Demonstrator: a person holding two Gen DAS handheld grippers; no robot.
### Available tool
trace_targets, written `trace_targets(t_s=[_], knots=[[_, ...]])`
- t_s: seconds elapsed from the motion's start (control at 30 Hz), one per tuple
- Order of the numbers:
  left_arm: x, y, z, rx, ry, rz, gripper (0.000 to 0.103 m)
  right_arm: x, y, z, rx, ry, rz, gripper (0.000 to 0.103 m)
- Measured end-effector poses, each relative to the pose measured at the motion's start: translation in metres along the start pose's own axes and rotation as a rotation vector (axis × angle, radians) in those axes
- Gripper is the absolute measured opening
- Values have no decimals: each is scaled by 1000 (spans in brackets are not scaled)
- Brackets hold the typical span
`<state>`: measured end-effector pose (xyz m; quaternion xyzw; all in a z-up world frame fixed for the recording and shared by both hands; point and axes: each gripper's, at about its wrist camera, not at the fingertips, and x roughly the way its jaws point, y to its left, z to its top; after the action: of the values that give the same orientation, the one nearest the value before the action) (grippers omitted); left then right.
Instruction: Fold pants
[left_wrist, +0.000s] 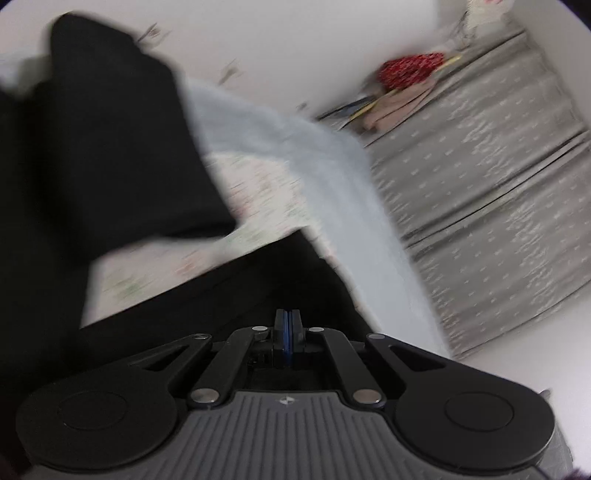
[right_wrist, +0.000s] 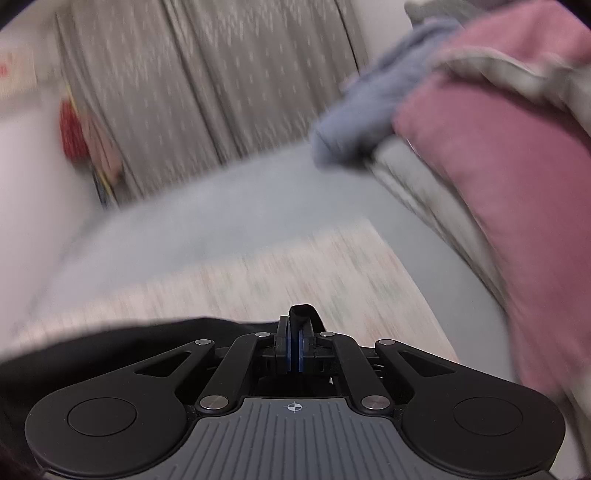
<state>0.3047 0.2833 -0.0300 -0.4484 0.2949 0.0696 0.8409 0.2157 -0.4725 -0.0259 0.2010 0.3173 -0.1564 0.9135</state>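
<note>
The black pants (left_wrist: 110, 155) lie on a pale floral sheet (left_wrist: 255, 192), one leg stretching up to the upper left and more black cloth running under my left gripper (left_wrist: 289, 318). Its jaws are pressed together over the black cloth; the grip itself is hard to see in the blur. In the right wrist view my right gripper (right_wrist: 296, 325) is shut on an edge of the pants (right_wrist: 110, 343), with a fold of black cloth poking up between the pads. Both views are motion-blurred.
A light blue blanket (left_wrist: 332, 170) covers the bed under the sheet. Grey patterned curtains (left_wrist: 480, 177) hang beyond, with a red item (left_wrist: 410, 70) near them. A pink pillow (right_wrist: 498, 166) and a blue-grey cloth (right_wrist: 373, 99) lie at the right.
</note>
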Motion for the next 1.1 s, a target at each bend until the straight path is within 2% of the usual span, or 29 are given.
trace_targets(t_s=[0.07,0.13,0.2,0.27,0.3,0.33,0.4,0.43,0.53,0.6,0.7,0.77,0.83,0.87,0.93,0.97,1.0,1.03,1.1], knots=[[-8,15,-8,-35,45,-1,0,1,-16,-41,22,93,-25,4],[-12,14,-11,-48,76,-35,0,7,-25,-72,25,190,-28,12],[-8,1,-11,-46,117,-56,0,11,-25,-84,34,219,-91,20],[0,-22,-12,8,147,-49,15,10,-19,-82,61,194,-113,21],[7,-32,-13,36,158,-42,32,9,-16,-75,80,177,-105,26],[14,-44,-15,62,171,-41,43,9,-13,-69,100,156,-91,33],[37,-65,-19,95,200,-47,57,9,-6,-61,130,114,-68,65],[49,-74,-19,102,212,-45,68,11,-3,-58,142,100,-60,68],[97,-102,-25,129,258,-32,85,16,-6,-62,227,98,-32,68],[138,-119,-27,163,290,3,87,22,-10,-69,271,126,-15,68],[189,-132,-25,135,314,103,87,21,-17,-73,289,140,-31,68],[209,-132,-22,104,305,118,85,17,-29,-72,369,143,1,68],[233,-137,-19,123,291,198,81,19,-38,-72,424,162,8,68],[242,-137,-21,136,293,261,76,21,-38,-71,413,169,-4,68],[254,-133,-25,135,278,366,43,31,-35,-71,355,194,-65,68],[254,-135,-27,153,255,389,31,37,-35,-72,347,206,-82,67],[253,-139,-29,185,240,407,0,42,-37,-74,354,215,-71,54],[254,-140,-29,200,234,401,0,45,-37,-75,355,209,-59,31],[243,-139,-26,179,209,349,0,46,-33,-70,308,162,-78,3]])
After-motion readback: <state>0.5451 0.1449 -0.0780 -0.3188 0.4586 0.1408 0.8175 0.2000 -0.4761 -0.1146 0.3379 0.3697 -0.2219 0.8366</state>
